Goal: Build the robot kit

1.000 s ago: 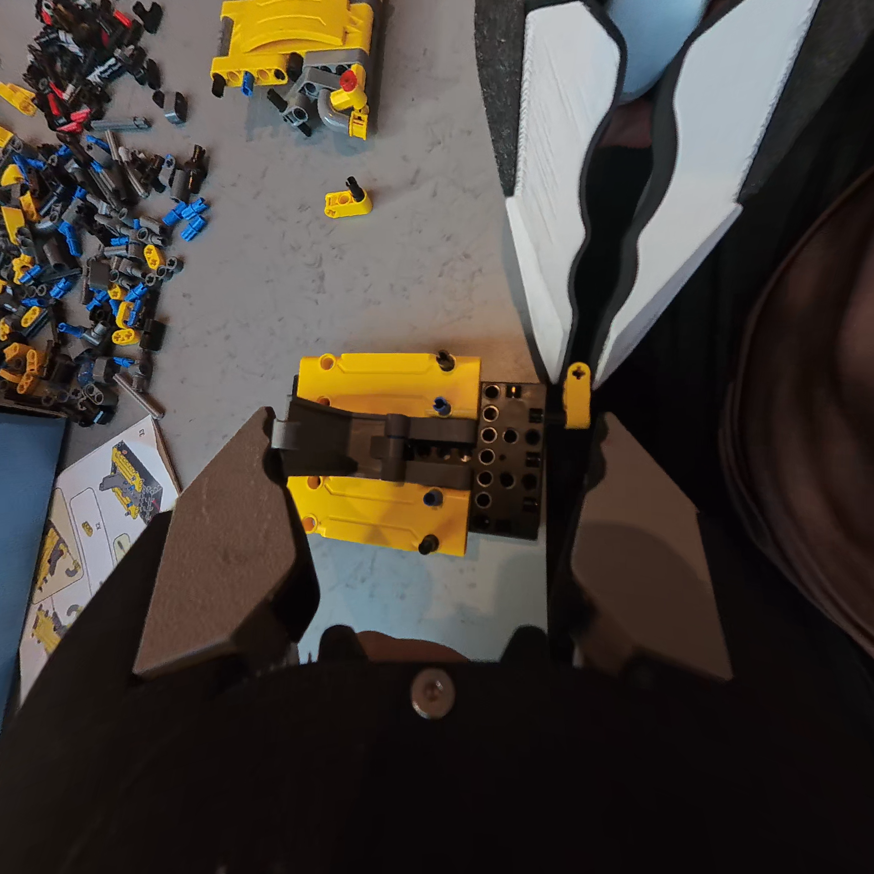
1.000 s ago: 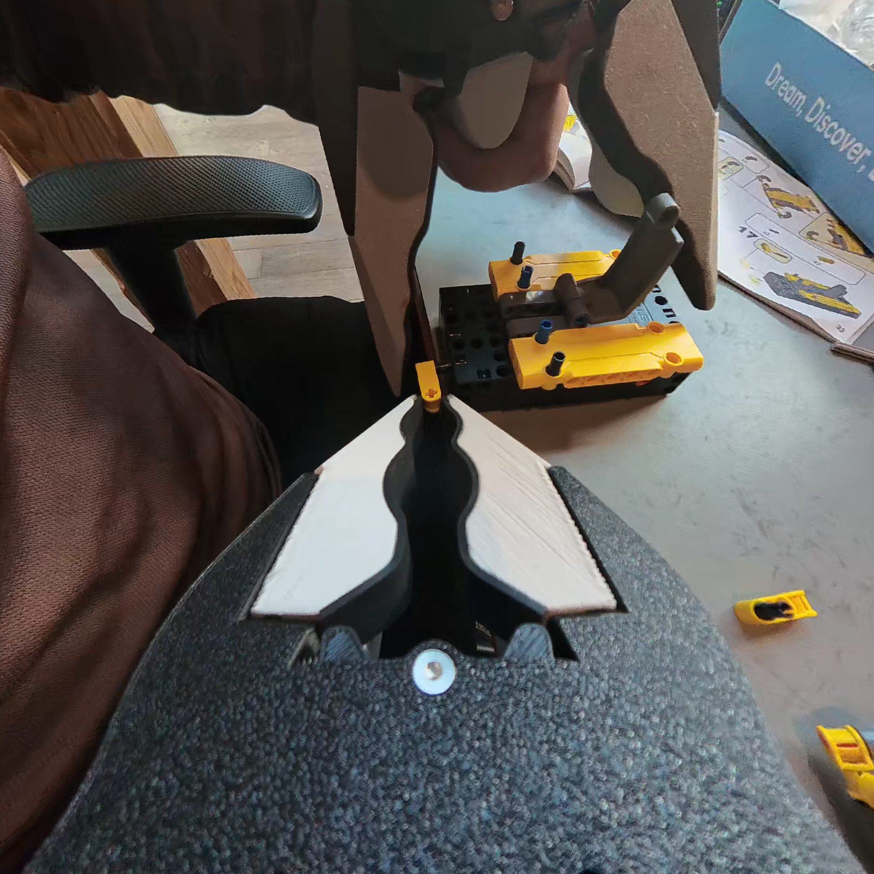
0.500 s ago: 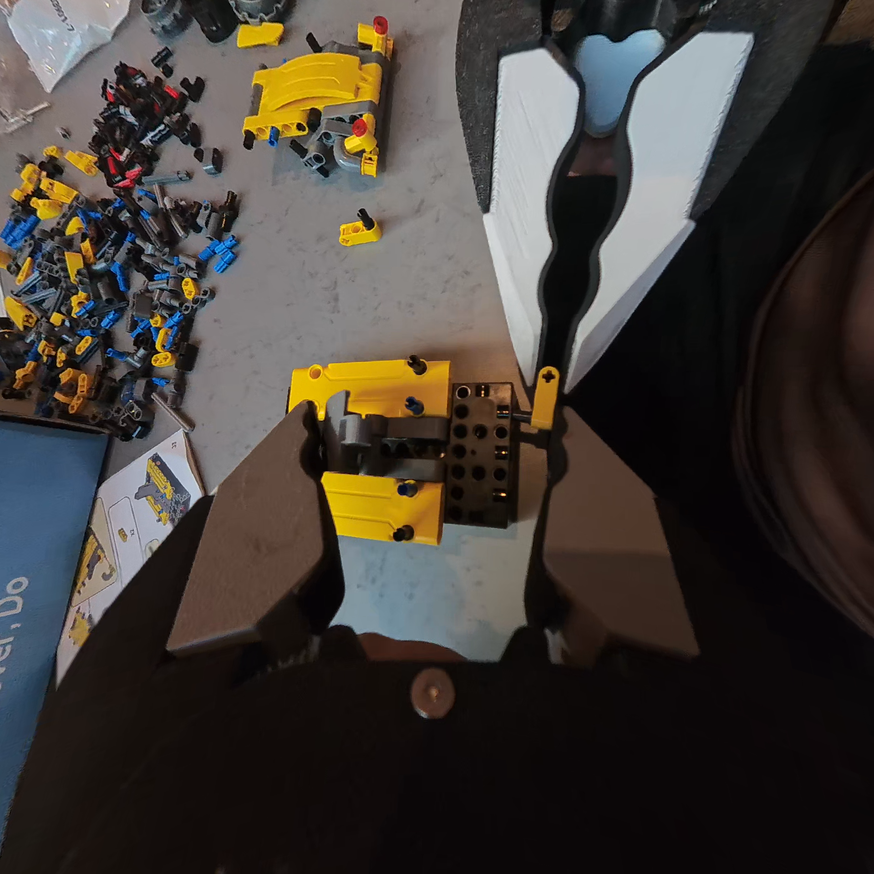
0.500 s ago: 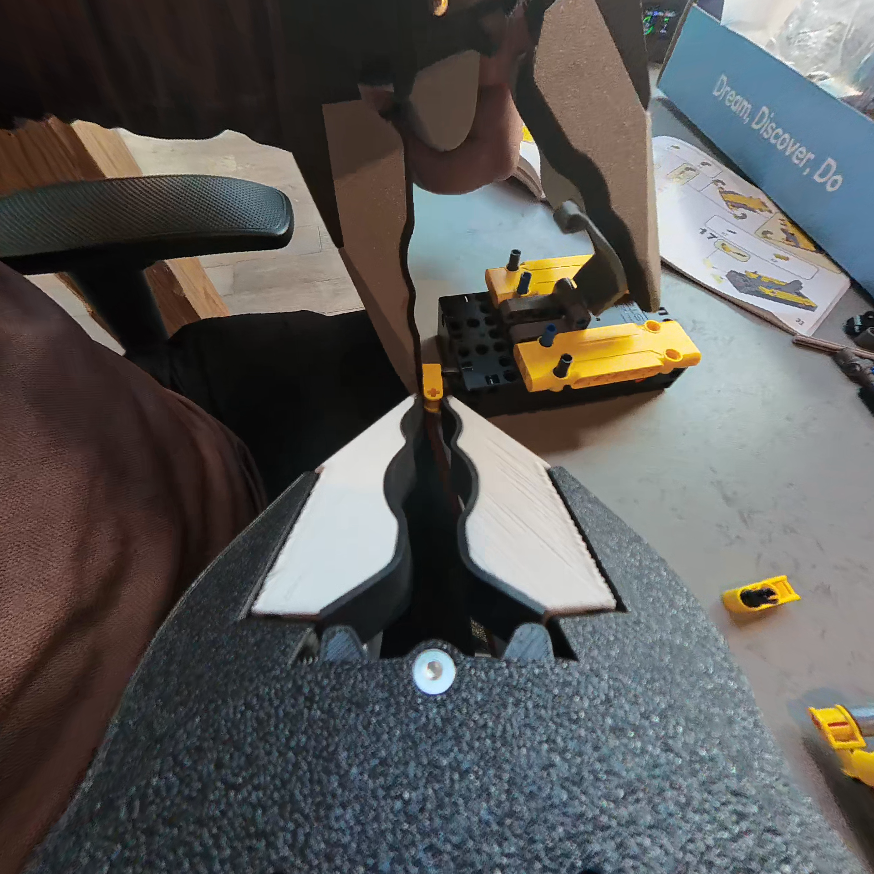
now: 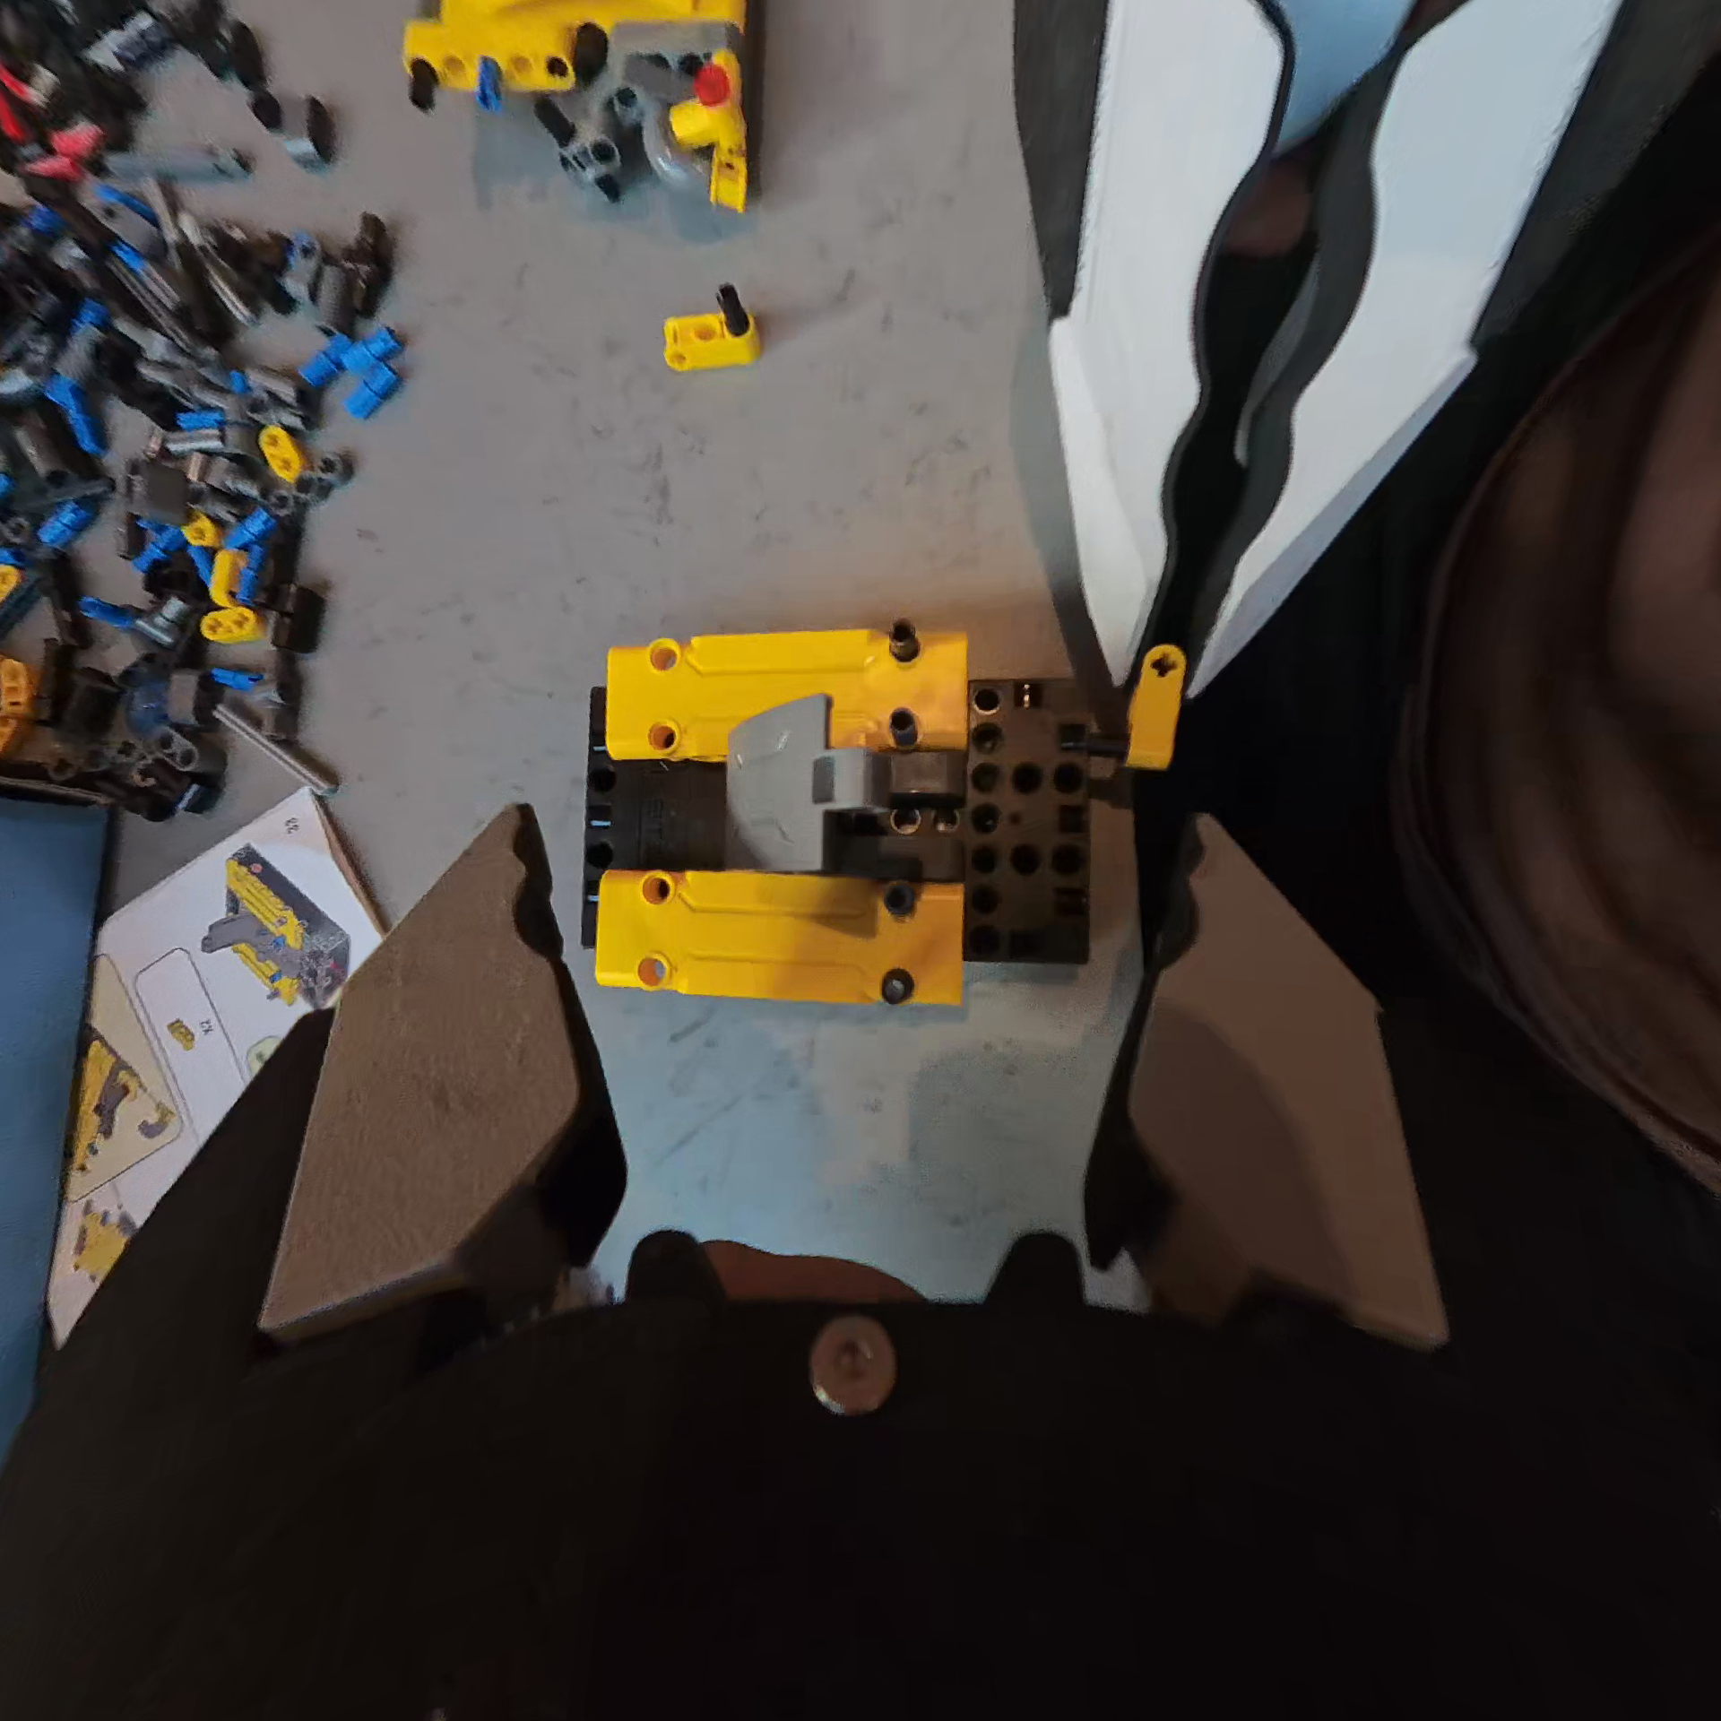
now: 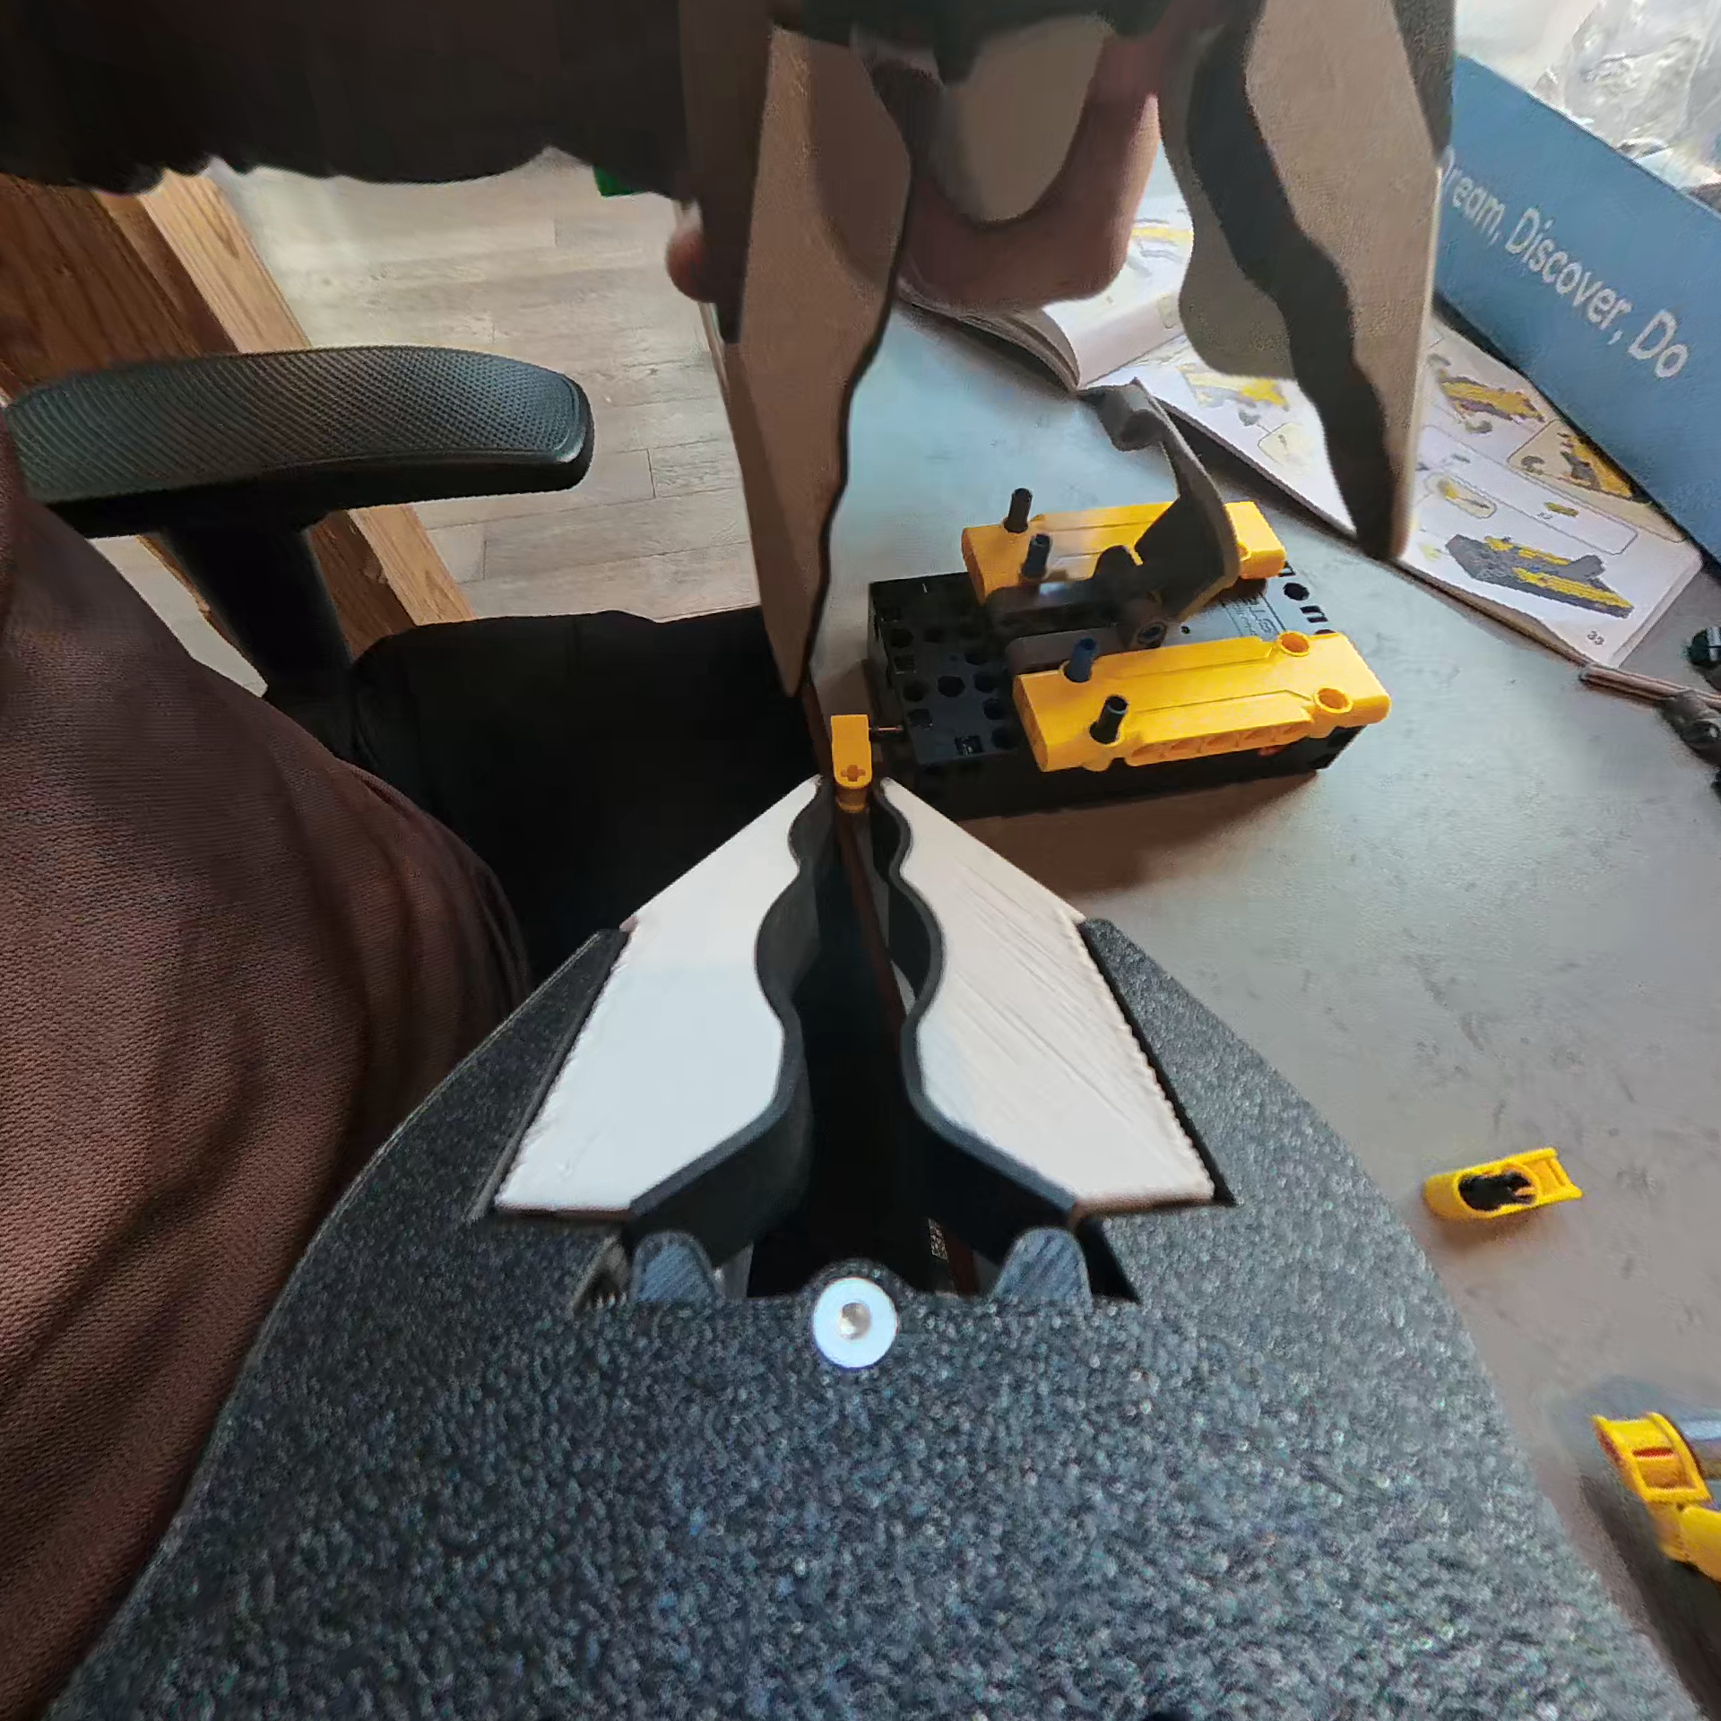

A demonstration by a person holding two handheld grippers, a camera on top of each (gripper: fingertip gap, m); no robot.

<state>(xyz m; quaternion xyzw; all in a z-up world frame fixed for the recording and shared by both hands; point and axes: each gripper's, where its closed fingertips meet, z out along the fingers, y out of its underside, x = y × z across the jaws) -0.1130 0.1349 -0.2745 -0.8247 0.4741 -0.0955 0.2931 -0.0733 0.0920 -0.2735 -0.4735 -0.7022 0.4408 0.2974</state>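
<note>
Pinching a small yellow lever piece (image 6: pixel 849 756) at the black end of the yellow-and-black brick assembly (image 5: pixel 782 819), the right gripper (image 6: pixel 846 792) has its white jaws clenched on it. The left gripper (image 5: pixel 847 838) hangs over the assembly, jaws spread wide and released, touching nothing. The assembly sits on the grey worktop (image 5: pixel 559 484), with loose bricks (image 5: pixel 168 447) and an instruction booklet (image 5: pixel 214 978) beyond its yellow end.

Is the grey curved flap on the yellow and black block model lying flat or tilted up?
Tilted up. The right wrist view shows the grey flap rising at an angle above the yellow panels, hinged at its lower end.
</note>
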